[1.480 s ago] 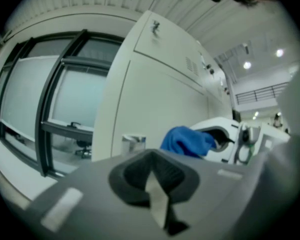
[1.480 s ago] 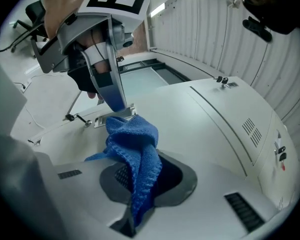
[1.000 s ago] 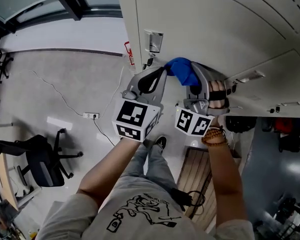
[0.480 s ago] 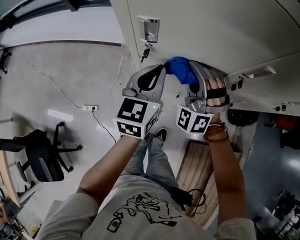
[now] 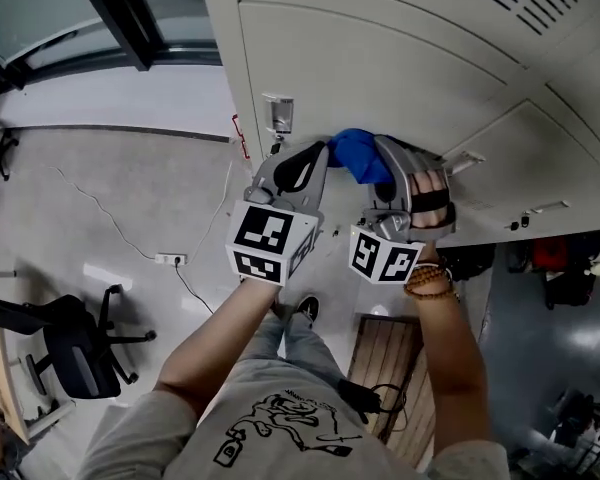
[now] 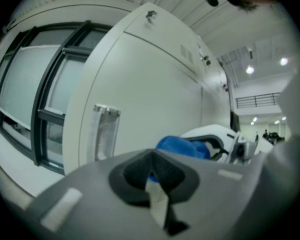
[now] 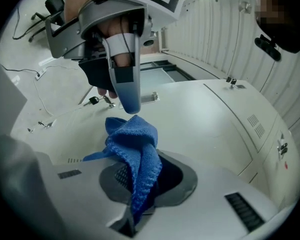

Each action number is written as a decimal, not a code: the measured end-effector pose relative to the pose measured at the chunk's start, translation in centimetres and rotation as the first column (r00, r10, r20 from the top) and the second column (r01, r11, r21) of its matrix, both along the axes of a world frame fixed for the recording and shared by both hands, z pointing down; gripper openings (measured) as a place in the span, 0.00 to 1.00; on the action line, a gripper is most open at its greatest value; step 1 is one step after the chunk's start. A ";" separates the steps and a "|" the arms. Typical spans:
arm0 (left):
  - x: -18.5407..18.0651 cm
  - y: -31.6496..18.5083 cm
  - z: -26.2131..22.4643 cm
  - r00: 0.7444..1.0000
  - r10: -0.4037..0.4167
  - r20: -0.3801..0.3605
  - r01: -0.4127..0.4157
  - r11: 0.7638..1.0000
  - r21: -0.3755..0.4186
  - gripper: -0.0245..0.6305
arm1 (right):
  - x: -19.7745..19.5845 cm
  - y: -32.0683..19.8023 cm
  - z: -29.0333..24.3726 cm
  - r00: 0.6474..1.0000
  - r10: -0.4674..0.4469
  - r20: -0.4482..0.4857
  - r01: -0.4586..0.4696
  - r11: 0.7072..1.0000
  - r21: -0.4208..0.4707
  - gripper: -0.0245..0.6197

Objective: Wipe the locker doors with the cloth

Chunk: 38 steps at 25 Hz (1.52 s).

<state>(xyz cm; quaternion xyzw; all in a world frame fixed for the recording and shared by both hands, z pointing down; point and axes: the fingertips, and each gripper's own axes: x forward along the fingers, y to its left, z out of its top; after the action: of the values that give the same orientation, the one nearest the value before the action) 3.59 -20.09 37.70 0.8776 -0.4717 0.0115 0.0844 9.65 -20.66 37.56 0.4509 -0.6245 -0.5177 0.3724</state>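
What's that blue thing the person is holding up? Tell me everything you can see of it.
It is a blue cloth, knitted-looking, soft and crumpled into folds. The right gripper has its jaws shut on one bunched end; the rest sticks out loosely towards the pale locker door. The left gripper, jaws closed, sits right by its free end; whether they touch is unclear.

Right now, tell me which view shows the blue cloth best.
Right gripper view: blue cloth fills the middle, knit clear, clamped in the jaws. Head view: small bunch. Left gripper view: part, behind its jaws.
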 end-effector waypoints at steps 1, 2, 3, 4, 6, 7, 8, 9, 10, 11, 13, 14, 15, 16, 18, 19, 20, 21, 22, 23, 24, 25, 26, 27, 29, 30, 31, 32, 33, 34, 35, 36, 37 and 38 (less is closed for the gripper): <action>0.1 -0.1 -0.9 1.000 0.002 -0.001 -0.002 1.000 0.016 0.04 | 0.1 -0.1 -1.3 1.000 0.000 0.003 0.000 1.000 0.017 0.11; 0.3 -0.3 -1.8 1.000 0.004 -0.002 -0.004 0.999 0.032 0.04 | 0.2 -0.2 -2.5 1.000 0.000 0.006 -0.001 0.999 0.034 0.11; 0.5 -0.5 -2.5 1.000 0.008 -0.001 -0.007 0.999 0.048 0.04 | 0.3 -0.4 -3.6 1.000 0.002 0.008 -0.002 0.999 0.053 0.11; 0.7 -0.6 -3.2 1.000 0.010 -0.002 -0.010 0.998 0.062 0.04 | 0.5 -0.6 -4.6 1.000 0.003 0.011 -0.004 0.998 0.070 0.11; 0.9 -0.5 -4.2 1.000 0.013 -0.004 -0.013 0.997 0.078 0.04 | 0.7 -0.5 -6.3 1.000 0.006 0.019 -0.007 0.996 0.092 0.11; 0.9 -0.2 -4.8 1.000 0.014 -0.005 -0.013 0.997 0.082 0.04 | 0.7 -0.2 -7.2 1.000 0.007 0.023 -0.009 0.995 0.099 0.11; 0.8 0.0 -5.4 1.000 0.014 -0.006 -0.013 0.996 0.089 0.04 | 0.7 0.0 -8.1 1.000 0.008 0.028 -0.011 0.994 0.106 0.11; 0.8 0.2 -6.2 1.000 0.014 -0.006 -0.013 0.995 0.100 0.04 | 0.7 0.1 -9.0 0.999 0.009 0.031 -0.012 0.993 0.116 0.11; 0.7 0.2 -7.1 1.000 0.013 -0.005 -0.013 0.993 0.116 0.04 | 0.7 0.1 -10.0 0.999 0.009 0.034 -0.013 0.992 0.128 0.11; 0.7 0.1 -8.1 1.000 0.014 -0.005 -0.013 0.991 0.135 0.04 | 0.7 0.0 -10.9 0.999 0.010 0.035 -0.015 0.990 0.141 0.11; 0.7 0.1 -9.8 1.000 0.014 -0.005 -0.013 0.986 0.168 0.04 | 0.7 -0.1 -12.6 0.999 0.011 0.033 -0.016 0.986 0.166 0.11; 0.7 0.2 -10.6 1.000 0.014 -0.005 -0.013 0.983 0.181 0.04 | 0.6 0.0 -13.3 0.999 0.012 0.030 -0.017 0.984 0.175 0.11; 0.7 0.3 -11.3 1.000 0.015 -0.005 -0.013 0.981 0.192 0.04 | 0.6 0.0 -14.0 0.999 0.012 0.030 -0.018 0.983 0.182 0.11; 0.6 0.4 -11.9 1.000 0.015 -0.005 -0.013 0.979 0.202 0.04 | 0.6 0.1 -14.7 0.999 0.013 0.032 -0.018 0.982 0.189 0.11; 0.6 0.6 -13.0 1.000 0.014 -0.006 -0.013 0.975 0.220 0.04 | 0.5 0.2 -16.2 0.999 0.012 0.037 -0.019 0.978 0.207 0.11; 0.6 0.6 -13.4 1.000 0.014 -0.007 -0.012 0.973 0.229 0.04 | 0.5 0.2 -17.0 0.999 0.011 0.041 -0.020 0.976 0.217 0.11; 0.6 0.6 -13.8 1.000 0.013 -0.008 -0.010 0.972 0.236 0.04 | 0.5 0.2 -17.7 0.999 0.010 0.045 -0.020 0.974 0.226 0.11; 0.6 0.6 -14.2 1.000 0.012 -0.009 -0.010 0.970 0.242 0.04 | 0.5 0.2 -18.2 0.999 0.010 0.048 -0.021 0.972 0.233 0.11; 0.6 0.6 -14.5 1.000 0.012 -0.009 -0.009 0.969 0.247 0.04 | 0.5 0.3 -18.7 0.999 0.009 0.050 -0.021 0.971 0.238 0.11; 0.6 0.5 -14.8 1.000 0.012 -0.009 -0.009 0.968 0.251 0.04 | 0.4 0.3 -19.0 0.999 0.008 0.050 -0.020 0.970 0.241 0.11; 0.6 0.5 -15.0 1.000 0.012 -0.008 -0.009 0.967 0.255 0.04 | 0.4 0.3 -19.2 0.999 0.008 0.048 -0.019 0.970 0.244 0.11; 0.6 0.4 -15.2 1.000 0.013 -0.007 -0.011 0.966 0.257 0.04 | 0.4 0.3 -19.2 0.999 0.008 0.046 -0.019 0.969 0.247 0.11; 0.7 0.4 -15.3 1.000 0.014 -0.005 -0.013 0.966 0.259 0.04 | 0.5 0.3 -19.3 0.999 0.008 0.045 -0.019 0.968 0.250 0.11; 0.8 0.3 -15.4 1.000 0.017 -0.003 -0.016 0.965 0.260 0.04 | 0.7 0.3 -19.4 0.999 0.010 0.045 -0.021 0.967 0.253 0.11; 1.2 0.2 -15.5 1.000 0.025 -0.002 -0.023 0.965 0.259 0.04 | 1.2 0.4 -19.6 0.999 0.015 0.049 -0.027 0.965 0.260 0.11; 1.4 0.1 -15.5 1.000 0.029 -0.002 -0.027 0.966 0.258 0.04 | 1.4 0.4 -19.7 0.999 0.018 0.051 -0.031 0.964 0.263 0.11; 1.6 0.1 -15.4 0.999 0.033 -0.001 -0.032 0.966 0.256 0.04 | 1.7 0.5 -19.7 0.998 0.022 0.050 -0.034 0.963 0.266 0.11; 1.9 0.1 -15.3 0.999 0.037 -0.001 -0.036 0.967 0.254 0.04 | 2.0 0.5 -19.8 0.998 0.025 0.050 -0.038 0.962 0.269 0.11; 2.2 0.0 -15.1 0.999 0.042 -0.001 -0.041 0.967 0.251 0.04 | 2.4 0.5 -19.8 0.998 0.029 0.050 -0.041 0.962 0.271 0.11; 2.5 0.0 -15.0 0.999 0.048 -0.001 -0.046 0.968 0.248 0.04 | 2.7 0.5 -19.8 0.998 0.032 0.052 -0.045 0.961 0.273 0.11; 2.8 0.0 -14.7 0.999 0.054 0.000 -0.052 0.968 0.244 0.04 | 3.1 0.6 -19.8 0.998 0.036 0.055 -0.049 0.960 0.274 0.11; 3.2 0.0 -14.5 0.998 0.059 0.000 -0.057 0.969 0.239 0.04 | 3.4 0.6 -19.6 0.998 0.039 0.058 -0.053 0.960 0.274 0.11; 3.5 0.0 -14.1 0.998 0.063 0.001 -0.062 0.971 0.233 0.04 | 3.7 0.6 -19.4 0.997 0.043 0.060 -0.057 0.960 0.273 0.11; 3.7 0.0 -13.7 0.998 0.068 0.001 -0.066 0.972 0.225 0.04 | 4.0 0.7 -19.1 0.997 0.046 0.061 -0.061 0.961 0.270 0.11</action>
<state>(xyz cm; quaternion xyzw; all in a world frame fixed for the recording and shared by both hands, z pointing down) 7.31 -20.08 23.96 0.8969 -0.4399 -0.0418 -0.0144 13.69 -20.00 18.44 0.5284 -0.5448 -0.5759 0.3039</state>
